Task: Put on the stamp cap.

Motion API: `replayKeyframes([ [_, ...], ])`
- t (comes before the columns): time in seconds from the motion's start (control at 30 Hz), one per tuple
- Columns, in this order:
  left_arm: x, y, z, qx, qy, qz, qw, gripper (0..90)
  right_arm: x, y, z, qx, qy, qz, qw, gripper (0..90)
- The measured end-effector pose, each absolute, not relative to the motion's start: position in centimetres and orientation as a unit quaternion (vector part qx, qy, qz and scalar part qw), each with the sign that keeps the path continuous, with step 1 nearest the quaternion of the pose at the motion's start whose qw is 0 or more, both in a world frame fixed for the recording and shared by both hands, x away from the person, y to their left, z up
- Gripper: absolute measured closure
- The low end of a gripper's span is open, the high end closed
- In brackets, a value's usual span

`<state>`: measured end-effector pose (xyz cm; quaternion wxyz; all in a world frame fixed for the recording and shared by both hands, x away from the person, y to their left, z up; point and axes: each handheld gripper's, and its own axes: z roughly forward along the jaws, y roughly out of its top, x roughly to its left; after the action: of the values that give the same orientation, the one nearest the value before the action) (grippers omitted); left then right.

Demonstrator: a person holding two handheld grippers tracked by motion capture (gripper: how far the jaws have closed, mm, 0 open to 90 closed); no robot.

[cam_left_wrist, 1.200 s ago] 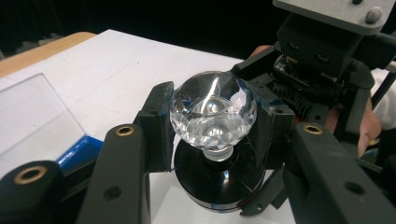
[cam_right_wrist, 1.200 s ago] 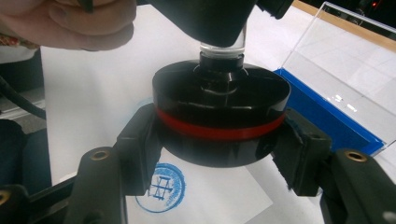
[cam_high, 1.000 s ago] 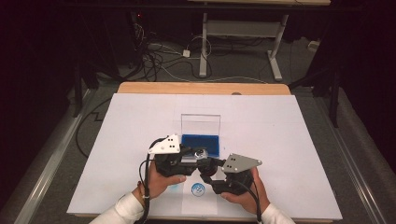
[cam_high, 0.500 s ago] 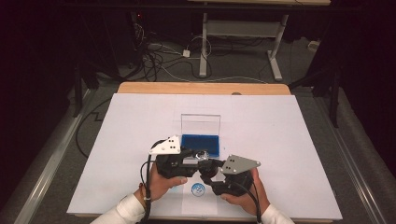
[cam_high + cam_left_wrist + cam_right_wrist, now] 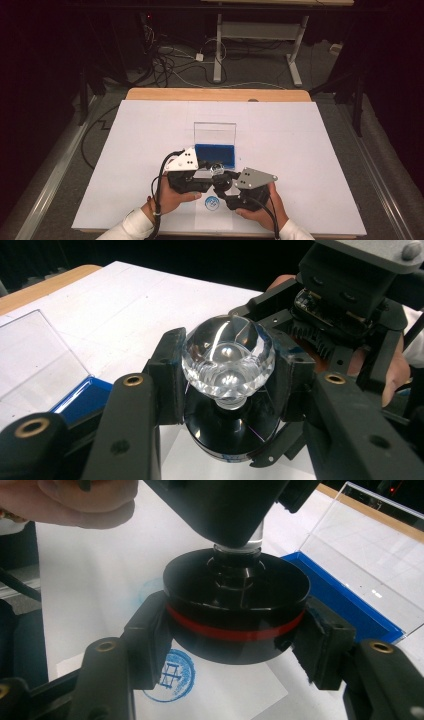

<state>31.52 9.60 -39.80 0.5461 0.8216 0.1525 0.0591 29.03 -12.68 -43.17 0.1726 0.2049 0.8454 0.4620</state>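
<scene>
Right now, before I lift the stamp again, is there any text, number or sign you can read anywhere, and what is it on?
Blue round stamp print on the white paper sheet: a ring around a character-like mark, too blurred to read.
Same print in the high view: too small to read.
Stamp, black with a red band: no lettering visible.
Blue ink pad case: no label visible.

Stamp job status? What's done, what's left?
Done: one blue print is on the paper. In hand: left gripper shut on the stamp's crystal knob, right gripper shut on its black base, held above the paper. Left, probably: set the stamp down; the ink pad case is open.
</scene>
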Motion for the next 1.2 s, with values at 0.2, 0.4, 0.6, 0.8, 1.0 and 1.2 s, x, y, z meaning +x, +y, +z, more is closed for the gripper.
replayKeyframes([
  [0.2, 31.2, 9.5, -39.5, 0.825, 0.145, 0.070, 0.542, 54.3, 28.8, -12.6, -43.2, 0.201, 0.843, 0.465, 0.182, 38.3],
  [0.4, 31.1, 9.5, -39.4, 0.827, 0.141, 0.075, 0.539, 54.3, 28.8, -12.6, -43.3, 0.198, 0.842, 0.467, 0.183, 38.1],
  [0.6, 31.2, 9.9, -39.0, 0.821, 0.143, 0.080, 0.547, 54.3, 28.6, -12.3, -43.7, 0.192, 0.848, 0.454, 0.193, 35.2],
  [0.8, 31.2, 10.4, -38.7, 0.820, 0.143, 0.089, 0.548, 54.3, 28.5, -12.1, -43.8, 0.187, 0.849, 0.448, 0.207, 31.5],
  [1.0, 31.2, 10.5, -38.7, 0.822, 0.142, 0.096, 0.543, 54.3, 28.5, -12.4, -43.7, 0.187, 0.850, 0.444, 0.215, 27.4],
  [1.2, 31.2, 10.8, -38.5, 0.821, 0.142, 0.098, 0.544, 54.3, 28.6, -12.9, -43.9, 0.196, 0.850, 0.440, 0.213, 24.5],
])
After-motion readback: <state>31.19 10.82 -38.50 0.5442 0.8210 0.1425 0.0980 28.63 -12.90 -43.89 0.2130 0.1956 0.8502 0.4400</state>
